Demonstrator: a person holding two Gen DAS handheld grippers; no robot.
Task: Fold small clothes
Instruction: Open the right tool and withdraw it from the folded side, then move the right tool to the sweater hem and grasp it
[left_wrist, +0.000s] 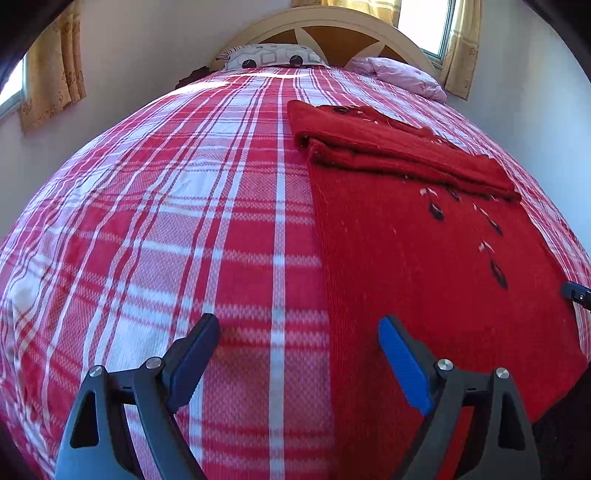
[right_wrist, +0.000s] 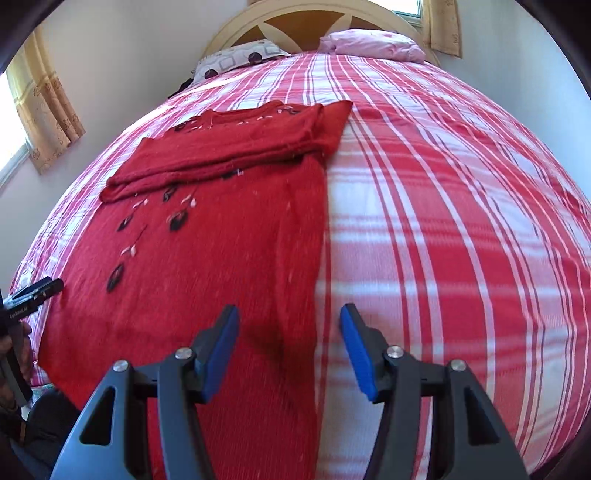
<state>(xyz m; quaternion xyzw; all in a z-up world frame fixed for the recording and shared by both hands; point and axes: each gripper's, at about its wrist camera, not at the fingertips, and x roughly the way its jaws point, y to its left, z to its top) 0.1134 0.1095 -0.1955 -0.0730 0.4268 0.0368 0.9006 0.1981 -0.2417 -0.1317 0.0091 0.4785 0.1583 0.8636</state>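
Note:
A red knit sweater (left_wrist: 436, 266) with black and white leaf embroidery lies flat on the plaid bed, its sleeves folded across the chest at the far end. My left gripper (left_wrist: 299, 328) is open and empty, hovering over the sweater's left edge near the hem. The sweater also shows in the right wrist view (right_wrist: 221, 258). My right gripper (right_wrist: 290, 317) is open and empty, straddling the sweater's right edge near the hem. The left gripper (right_wrist: 44, 290) shows at the left edge of the right wrist view, and the right gripper's tip (left_wrist: 576, 293) at the right edge of the left wrist view.
The bed has a red and white plaid cover (left_wrist: 166, 221). A patterned pillow (left_wrist: 273, 55) and a pink pillow (left_wrist: 402, 74) lie by the headboard (left_wrist: 332, 26). Walls and curtained windows surround the bed.

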